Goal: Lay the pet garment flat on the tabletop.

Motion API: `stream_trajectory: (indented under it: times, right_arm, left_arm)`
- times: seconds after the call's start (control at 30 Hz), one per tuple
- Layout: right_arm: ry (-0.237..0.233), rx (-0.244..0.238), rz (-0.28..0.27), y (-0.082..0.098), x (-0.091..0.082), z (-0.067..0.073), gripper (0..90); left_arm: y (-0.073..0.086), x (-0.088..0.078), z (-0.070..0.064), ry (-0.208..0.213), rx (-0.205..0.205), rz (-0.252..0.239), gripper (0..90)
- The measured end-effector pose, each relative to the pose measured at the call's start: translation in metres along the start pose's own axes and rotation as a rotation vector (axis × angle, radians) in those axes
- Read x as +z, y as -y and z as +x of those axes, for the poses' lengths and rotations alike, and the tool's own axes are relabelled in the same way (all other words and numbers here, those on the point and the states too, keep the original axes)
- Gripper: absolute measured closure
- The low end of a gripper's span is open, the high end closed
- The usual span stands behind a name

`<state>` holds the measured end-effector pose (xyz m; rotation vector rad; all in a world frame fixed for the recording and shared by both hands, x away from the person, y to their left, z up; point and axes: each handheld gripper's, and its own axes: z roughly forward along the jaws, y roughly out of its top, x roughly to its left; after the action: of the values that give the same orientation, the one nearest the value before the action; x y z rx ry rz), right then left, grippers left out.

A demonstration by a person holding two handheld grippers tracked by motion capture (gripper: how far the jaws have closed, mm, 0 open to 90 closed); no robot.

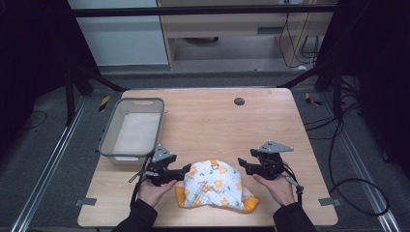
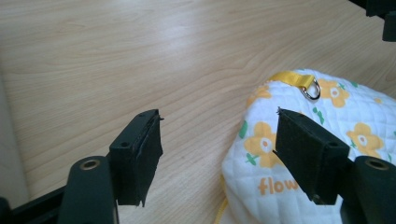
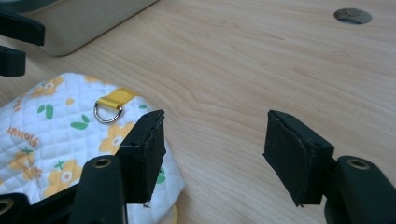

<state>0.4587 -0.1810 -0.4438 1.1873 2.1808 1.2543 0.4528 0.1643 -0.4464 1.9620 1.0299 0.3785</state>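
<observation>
Item: quilted flower-print cloth [image 1: 212,186], folded, near front edge of bench [image 1: 270,125], between two grippers.
Left gripper [image 1: 186,170] and right gripper [image 1: 240,164]: fingers released, spread, empty, flanking cloth. Yellow loop with metal ring [image 2: 310,88] at far edge. Grey bin [image 1: 109,130] far-left. Likely approach: pinch opposite edges squarely, lift together.
</observation>
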Motion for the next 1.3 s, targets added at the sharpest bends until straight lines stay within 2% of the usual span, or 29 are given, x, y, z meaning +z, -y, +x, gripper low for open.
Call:
stream_trajectory:
  times: [0.17,0.3,0.4,0.5,0.53,0.6,0.7,0.73,0.83,0.93,0.97,1.0,1.03,1.1,1.13,1.2,1.3]
  right_arm:
    - [-0.027,0.001,0.028,0.004,0.010,0.006,40.0]
    - [-0.049,-0.025,0.061,0.008,0.020,0.011,40.6]
    - [-0.072,-0.020,0.090,0.013,0.026,0.015,41.5]
    - [-0.085,-0.032,0.128,0.018,0.033,0.018,43.3]
    - [-0.085,-0.032,0.128,0.018,0.033,0.018,43.3]
    - [-0.093,-0.057,0.157,0.021,0.037,0.022,47.0]
    - [-0.101,-0.063,0.171,0.023,0.039,0.026,51.7]
    - [-0.114,-0.070,0.181,0.023,0.041,0.027,57.1]
    - [-0.123,-0.069,0.188,0.023,0.041,0.027,60.9]
    - [-0.136,-0.071,0.194,0.023,0.041,0.026,66.6]
    - [-0.136,-0.079,0.198,0.024,0.043,0.026,71.5]
    - [-0.136,-0.079,0.201,0.024,0.043,0.027,73.5]
    - [-0.136,-0.079,0.201,0.024,0.043,0.027,73.5]
    - [-0.141,-0.085,0.206,0.025,0.045,0.027,78.8]
    - [-0.149,-0.073,0.212,0.024,0.045,0.028,81.7]
    - [-0.152,-0.075,0.211,0.023,0.043,0.028,82.9]
    - [-0.155,-0.071,0.197,0.022,0.040,0.027,83.6]
  left_arm:
    - [0.002,0.015,-0.007,0.019,0.018,0.042,31.5]
    - [0.004,0.023,-0.009,0.030,0.031,0.077,33.7]
    - [0.005,0.025,-0.009,0.041,0.034,0.096,39.0]
    - [0.010,0.031,-0.009,0.079,0.007,0.124,45.6]
    - [0.010,0.031,-0.009,0.079,0.007,0.124,49.0]
    - [0.011,0.033,-0.009,0.090,0.003,0.132,50.3]
    - [0.013,0.035,-0.009,0.098,0.000,0.148,56.1]
    - [0.014,0.037,-0.010,0.109,-0.002,0.157,57.3]
    - [0.015,0.039,-0.013,0.106,0.005,0.164,60.7]
    - [0.017,0.041,-0.015,0.114,0.015,0.175,69.1]
    - [0.017,0.043,-0.016,0.122,0.024,0.180,74.9]
    - [0.017,0.043,-0.016,0.121,0.033,0.184,76.3]
    - [0.017,0.043,-0.016,0.121,0.033,0.184,77.6]
    - [0.017,0.043,-0.017,0.125,0.039,0.181,78.8]
    - [0.017,0.042,-0.017,0.123,0.037,0.175,80.6]
    - [0.017,0.039,-0.018,0.118,0.055,0.167,81.6]
    - [0.015,0.036,-0.019,0.119,0.055,0.150,82.1]
